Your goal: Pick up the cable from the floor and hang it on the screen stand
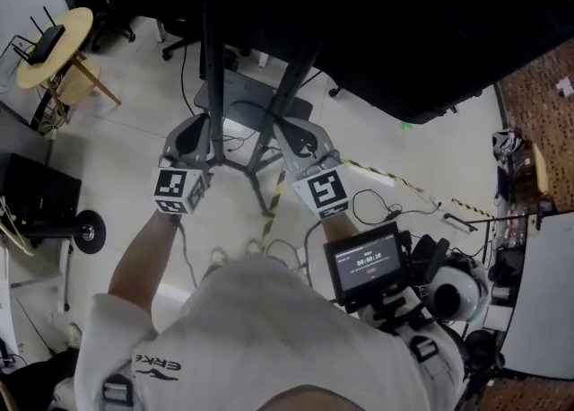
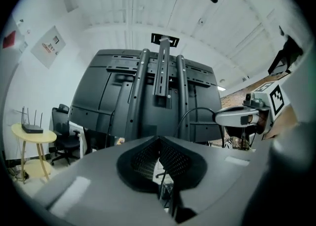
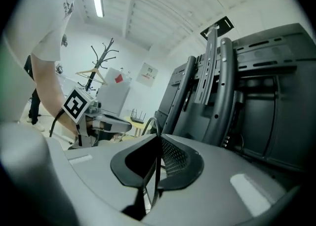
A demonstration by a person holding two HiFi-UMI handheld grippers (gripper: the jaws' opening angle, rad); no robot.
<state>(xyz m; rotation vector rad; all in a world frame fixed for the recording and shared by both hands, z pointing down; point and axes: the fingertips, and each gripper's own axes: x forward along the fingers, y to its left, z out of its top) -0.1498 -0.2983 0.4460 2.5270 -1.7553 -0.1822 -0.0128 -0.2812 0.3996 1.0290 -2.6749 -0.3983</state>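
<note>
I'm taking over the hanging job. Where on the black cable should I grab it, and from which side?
I'd take the short arch of cable between the left tongs and the right tongs, pinching across it from above. Both tongs are shut on it, so that span humps upward with its top exposed.

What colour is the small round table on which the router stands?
Pale yellow; the round table shows best in the left gripper view.
</note>
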